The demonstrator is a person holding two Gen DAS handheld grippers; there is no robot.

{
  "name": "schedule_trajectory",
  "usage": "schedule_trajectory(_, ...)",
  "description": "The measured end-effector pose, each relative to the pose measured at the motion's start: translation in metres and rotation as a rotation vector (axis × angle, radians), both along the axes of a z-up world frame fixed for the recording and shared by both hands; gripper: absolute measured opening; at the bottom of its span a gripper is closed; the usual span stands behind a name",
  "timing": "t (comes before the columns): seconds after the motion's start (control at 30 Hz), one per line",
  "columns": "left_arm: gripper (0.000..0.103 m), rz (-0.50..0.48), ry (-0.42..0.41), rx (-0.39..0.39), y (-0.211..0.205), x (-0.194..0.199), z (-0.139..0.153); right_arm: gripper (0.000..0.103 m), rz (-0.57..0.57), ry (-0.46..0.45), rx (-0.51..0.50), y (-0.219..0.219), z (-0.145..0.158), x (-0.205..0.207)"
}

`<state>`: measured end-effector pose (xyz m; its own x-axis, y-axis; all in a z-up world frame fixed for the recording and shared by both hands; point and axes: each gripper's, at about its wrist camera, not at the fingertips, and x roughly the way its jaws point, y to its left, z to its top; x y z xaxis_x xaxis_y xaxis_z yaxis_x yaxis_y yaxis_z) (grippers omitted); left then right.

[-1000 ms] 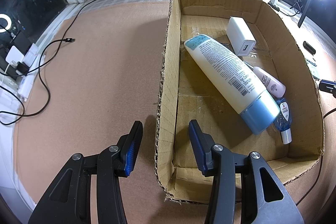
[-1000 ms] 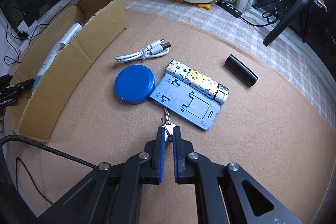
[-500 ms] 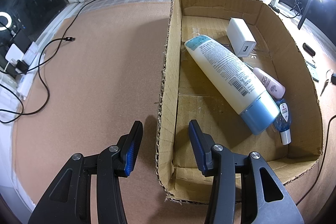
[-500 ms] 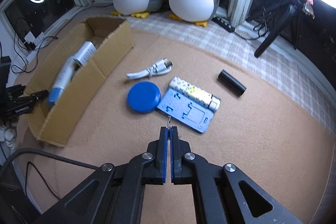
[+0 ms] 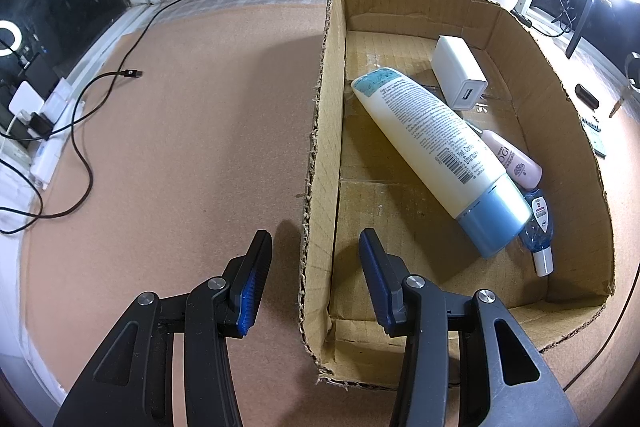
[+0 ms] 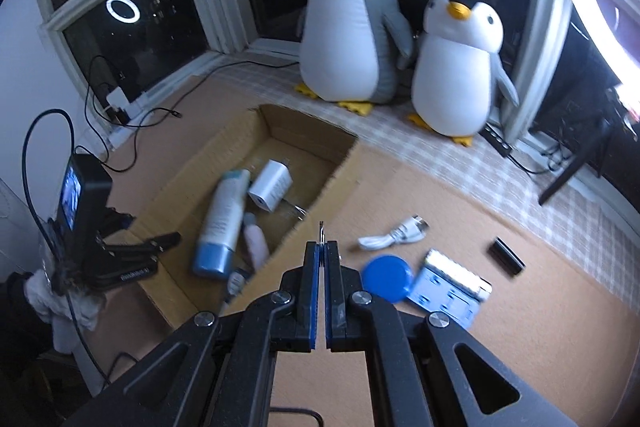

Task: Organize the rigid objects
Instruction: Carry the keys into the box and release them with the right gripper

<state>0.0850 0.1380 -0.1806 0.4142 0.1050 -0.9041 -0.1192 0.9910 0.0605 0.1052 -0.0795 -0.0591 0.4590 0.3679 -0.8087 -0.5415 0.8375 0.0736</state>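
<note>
An open cardboard box (image 5: 320, 131) lies on the tan mat; it holds a white lotion tube with a blue cap (image 5: 432, 143), a white charger (image 5: 460, 75), a pink bottle (image 5: 516, 159) and a small blue bottle (image 5: 540, 223). My left gripper (image 5: 314, 247) is open, its jaws standing either side of the box's left wall without touching it. My right gripper (image 6: 321, 247) is shut on a small metal key (image 6: 321, 231), raised above the mat just over the right wall of the box (image 6: 340, 183). The tube (image 6: 224, 223) and charger (image 6: 272, 189) show below it.
On the mat right of the box lie a white cable (image 6: 394, 235), a blue round lid (image 6: 387, 277), a blue phone stand (image 6: 444, 297) and a black cylinder (image 6: 507, 255). Two plush penguins (image 6: 348, 27) sit at the window. A black cable (image 5: 80, 131) trails at the left.
My right gripper has lifted the key off the mat and swung left toward the box, which now shows its inside. The left gripper and the box have not moved.
</note>
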Motion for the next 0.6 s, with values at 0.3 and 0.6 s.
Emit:
schedule_trajectory(0.3,0.045,0.002,0.001,-0.002,0.001,0.000,0.000,0.002,0.014,0.011,0.039,0.040,-0.007,0.019)
schedule_trajectory(0.6,0.045,0.003,0.000,-0.003,0.000,0.001,-0.001,0.002,0.005,0.035,0.010,0.054,-0.028,0.031)
